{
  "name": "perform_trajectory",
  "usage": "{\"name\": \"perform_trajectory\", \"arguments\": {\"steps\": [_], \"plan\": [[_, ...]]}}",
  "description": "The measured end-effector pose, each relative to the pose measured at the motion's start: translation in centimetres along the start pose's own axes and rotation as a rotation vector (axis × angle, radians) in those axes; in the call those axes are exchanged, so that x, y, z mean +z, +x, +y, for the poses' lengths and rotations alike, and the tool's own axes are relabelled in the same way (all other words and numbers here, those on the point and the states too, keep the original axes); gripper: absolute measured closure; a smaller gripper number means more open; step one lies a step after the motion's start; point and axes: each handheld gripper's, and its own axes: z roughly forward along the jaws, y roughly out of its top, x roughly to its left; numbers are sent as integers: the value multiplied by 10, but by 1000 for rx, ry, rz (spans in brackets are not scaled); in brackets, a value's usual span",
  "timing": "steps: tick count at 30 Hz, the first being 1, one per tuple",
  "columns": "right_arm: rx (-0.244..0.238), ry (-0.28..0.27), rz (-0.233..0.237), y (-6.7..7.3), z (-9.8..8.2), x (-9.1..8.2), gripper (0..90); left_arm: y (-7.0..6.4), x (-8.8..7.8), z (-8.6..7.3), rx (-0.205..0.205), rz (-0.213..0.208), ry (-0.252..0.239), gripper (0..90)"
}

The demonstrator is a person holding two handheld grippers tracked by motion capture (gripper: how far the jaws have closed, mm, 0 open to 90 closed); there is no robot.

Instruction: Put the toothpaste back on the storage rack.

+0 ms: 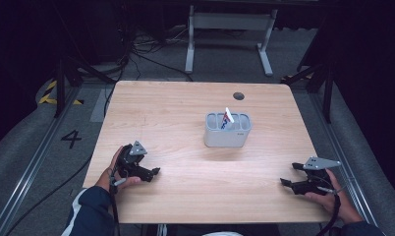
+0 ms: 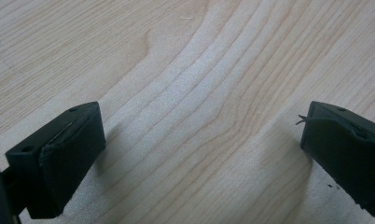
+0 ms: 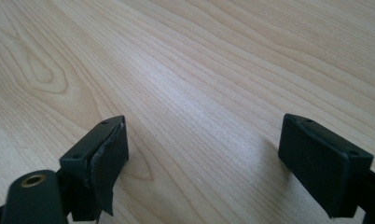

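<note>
1. A grey compartmented holder (image 1: 226, 132) is seen standing upright near the middle of the counter (image 1: 185, 113), and it is taken as the landmark for what follows.
2. A white card-like item with red and blue print (image 1: 227, 119) is seen standing tilted in one of the holder's middle compartments; which compartment exactly cannot be told.
3. The left tool (image 1: 154, 173) is held low over the counter, well to the left of the holder and nearer the person; its jaws are spread apart, with nothing between them.
4. The right tool (image 1: 290, 175) is held well to the right of the holder, also nearer the person; its jaws are likewise spread wide and empty.
5. With the item lodged in the holder and both tools clear of it, the work is judged to be either finished or not begun; nothing is in hand.
6. The counter is pale wood-grain laminate, smooth and matt. The holder is box-shaped with rounded corners, probably plastic. The jaw pads (image 3: 112, 158) are black, flat and slightly frayed at the edges.
</note>
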Motion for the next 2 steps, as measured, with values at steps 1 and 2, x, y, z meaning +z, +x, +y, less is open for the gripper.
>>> {"name": "perform_trajectory", "arguments": {"steps": [1,2], "plan": [[0,0,1,0,0,0,160,0,0,0,-1,0,0,2],[0,0,1,0,0,0,160,0,0,0,-1,0,0,2]]}}
